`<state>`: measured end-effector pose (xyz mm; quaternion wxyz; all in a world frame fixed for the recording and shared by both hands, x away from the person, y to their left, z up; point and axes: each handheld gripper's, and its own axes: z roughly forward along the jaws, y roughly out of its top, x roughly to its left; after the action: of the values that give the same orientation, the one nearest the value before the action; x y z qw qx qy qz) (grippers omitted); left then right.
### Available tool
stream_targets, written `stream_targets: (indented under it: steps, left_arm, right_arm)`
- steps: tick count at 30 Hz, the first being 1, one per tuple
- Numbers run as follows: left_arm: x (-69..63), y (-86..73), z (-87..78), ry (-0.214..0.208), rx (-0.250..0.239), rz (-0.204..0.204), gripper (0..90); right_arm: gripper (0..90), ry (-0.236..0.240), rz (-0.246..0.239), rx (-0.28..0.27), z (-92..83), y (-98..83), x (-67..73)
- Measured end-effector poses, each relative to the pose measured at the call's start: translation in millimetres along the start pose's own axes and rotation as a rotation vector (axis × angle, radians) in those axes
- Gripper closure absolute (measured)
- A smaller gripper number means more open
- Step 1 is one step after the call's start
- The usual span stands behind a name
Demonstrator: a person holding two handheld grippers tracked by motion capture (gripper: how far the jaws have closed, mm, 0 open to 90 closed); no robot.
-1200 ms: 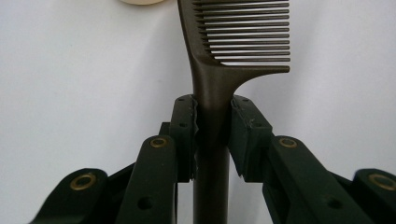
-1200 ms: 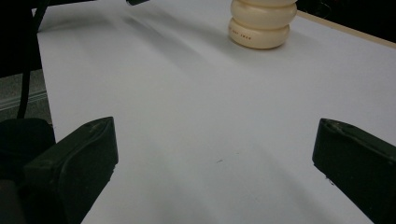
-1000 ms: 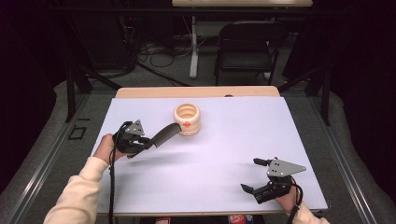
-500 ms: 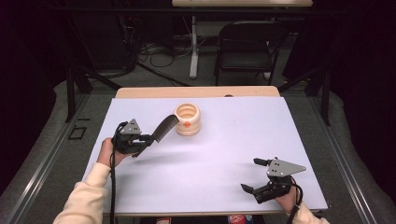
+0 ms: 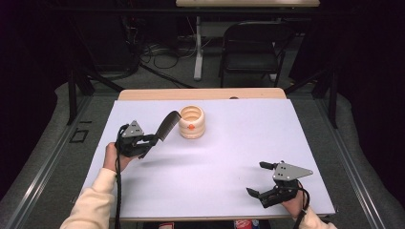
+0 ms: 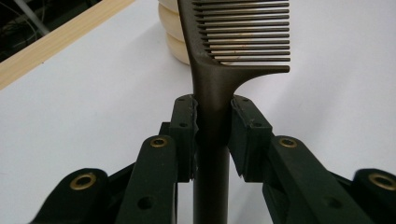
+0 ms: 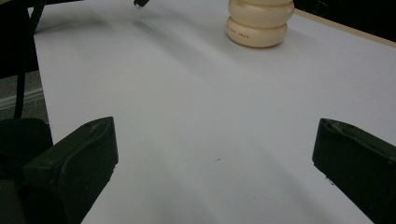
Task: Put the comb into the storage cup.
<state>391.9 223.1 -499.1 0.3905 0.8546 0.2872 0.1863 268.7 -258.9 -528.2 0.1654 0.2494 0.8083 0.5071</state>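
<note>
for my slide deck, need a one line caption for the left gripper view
Left gripper clamps a dark comb by its handle, teeth raised before a cream ribbed holder.

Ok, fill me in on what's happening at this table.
A person works with a tool in each hand. The left tool is clamped on the handle of a dark comb, held above the white table with its toothed end raised toward a cream ribbed holder near the table's far edge. The comb is not yet in the holder. The right tool rests low near the table's front right corner, jaws wide apart with nothing between them.
</note>
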Motion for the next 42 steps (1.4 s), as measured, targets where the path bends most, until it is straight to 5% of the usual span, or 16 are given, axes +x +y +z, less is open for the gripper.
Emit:
stream_targets:
  steps: [15,42]
  left_arm:
    - [-2.7,0.6,0.7,0.099,-0.081,-0.061,72.5]
    - [-1.9,20.6,14.7,0.147,-0.150,-0.102,72.5]
  right_arm:
    - [0.0,-0.008,0.007,0.000,-0.4,-0.5,-0.7]
    - [0.0,-0.009,0.010,-0.004,-0.4,-0.7,-1.0]
